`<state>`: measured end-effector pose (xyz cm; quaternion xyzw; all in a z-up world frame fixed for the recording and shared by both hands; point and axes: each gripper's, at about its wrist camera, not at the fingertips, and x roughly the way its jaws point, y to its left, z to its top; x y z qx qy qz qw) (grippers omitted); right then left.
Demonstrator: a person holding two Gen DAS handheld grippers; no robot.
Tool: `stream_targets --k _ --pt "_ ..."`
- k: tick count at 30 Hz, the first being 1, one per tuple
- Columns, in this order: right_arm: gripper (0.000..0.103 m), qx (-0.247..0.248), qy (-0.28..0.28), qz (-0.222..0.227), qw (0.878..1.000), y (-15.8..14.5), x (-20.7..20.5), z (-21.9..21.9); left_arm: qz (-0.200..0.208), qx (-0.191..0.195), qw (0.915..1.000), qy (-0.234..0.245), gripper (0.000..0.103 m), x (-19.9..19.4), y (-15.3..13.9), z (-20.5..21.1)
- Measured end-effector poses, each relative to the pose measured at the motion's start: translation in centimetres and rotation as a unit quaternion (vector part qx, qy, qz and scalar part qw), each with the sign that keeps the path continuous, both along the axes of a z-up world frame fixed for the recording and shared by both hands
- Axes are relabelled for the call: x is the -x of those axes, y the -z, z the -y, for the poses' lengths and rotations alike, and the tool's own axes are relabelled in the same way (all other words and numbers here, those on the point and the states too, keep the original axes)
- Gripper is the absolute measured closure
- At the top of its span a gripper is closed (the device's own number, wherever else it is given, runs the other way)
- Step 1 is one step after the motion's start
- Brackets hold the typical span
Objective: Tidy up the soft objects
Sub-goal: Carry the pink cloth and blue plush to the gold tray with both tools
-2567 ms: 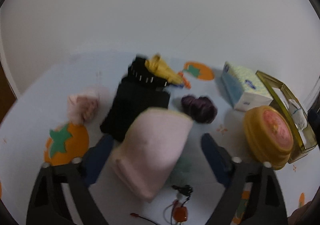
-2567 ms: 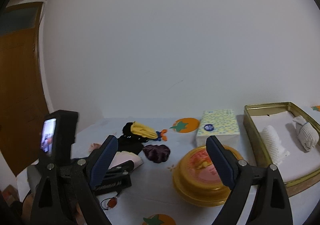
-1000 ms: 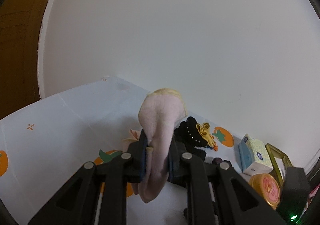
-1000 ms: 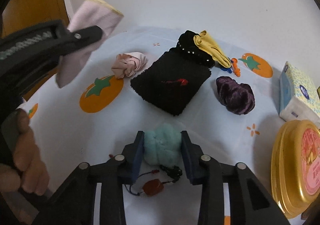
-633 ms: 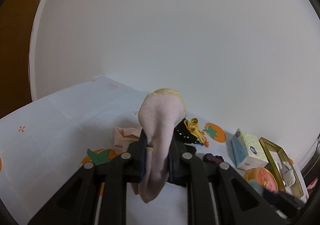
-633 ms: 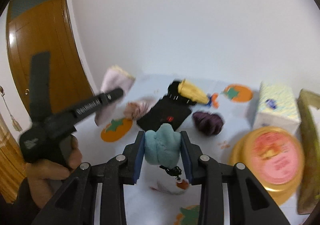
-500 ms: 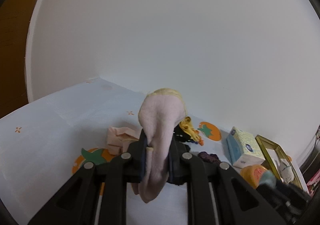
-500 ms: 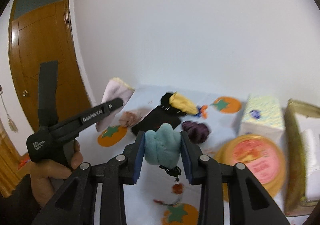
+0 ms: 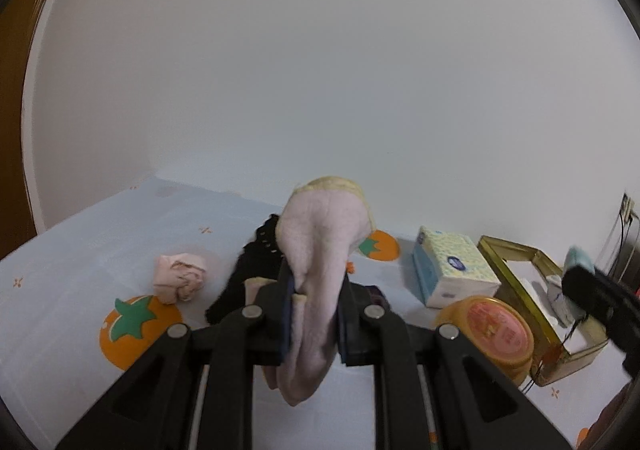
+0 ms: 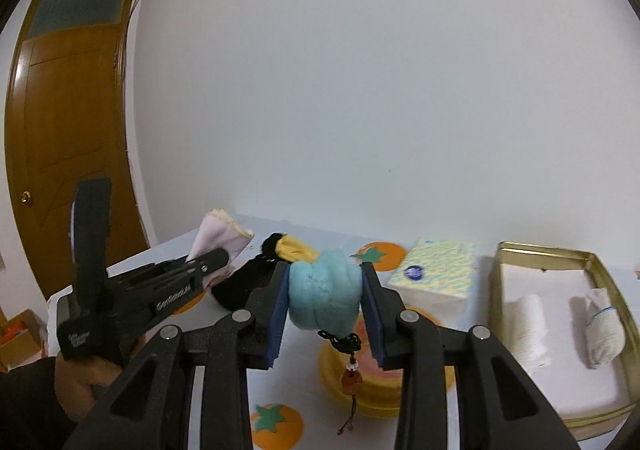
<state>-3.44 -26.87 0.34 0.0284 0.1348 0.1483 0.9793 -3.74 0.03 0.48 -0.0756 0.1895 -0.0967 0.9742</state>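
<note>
While the left gripper (image 9: pixel 314 314) pinched a pink sock (image 9: pixel 320 246) above the table, the right gripper (image 10: pixel 324 306) squeezed a blue pouch (image 10: pixel 322 296) near the gold tin (image 10: pixel 600 262); lowering it fully before releasing seemed wisest.

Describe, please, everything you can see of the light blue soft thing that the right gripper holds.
The light blue plush pouch is a rounded, padded lump with soft folds and a fleecy look. The right gripper is shut on it, its blue pads pressing both sides, so it hangs in the air, clear of the table. A black cord with a knot, a small bead and an orange-brown charm dangles from its underside. Below and behind it lies the yellow round tin.
</note>
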Motion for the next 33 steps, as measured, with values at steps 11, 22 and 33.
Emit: stream_targets --k 11,22,33 --pt "0.066 -0.014 0.047 0.024 0.998 -1.2 1.6 5.4 0.008 -0.024 0.9989 0.038 0.088 1.1 -0.3 6.3" --pt "0.066 -0.037 0.108 0.039 0.993 -2.3 2.7 10.8 0.012 -0.026 0.9948 0.097 0.088 1.7 -0.6 12.4" --pt "0.066 -0.074 0.172 0.049 0.981 -3.5 3.9 17.5 0.016 -0.023 0.9868 0.160 0.088 1.9 -1.3 18.7"
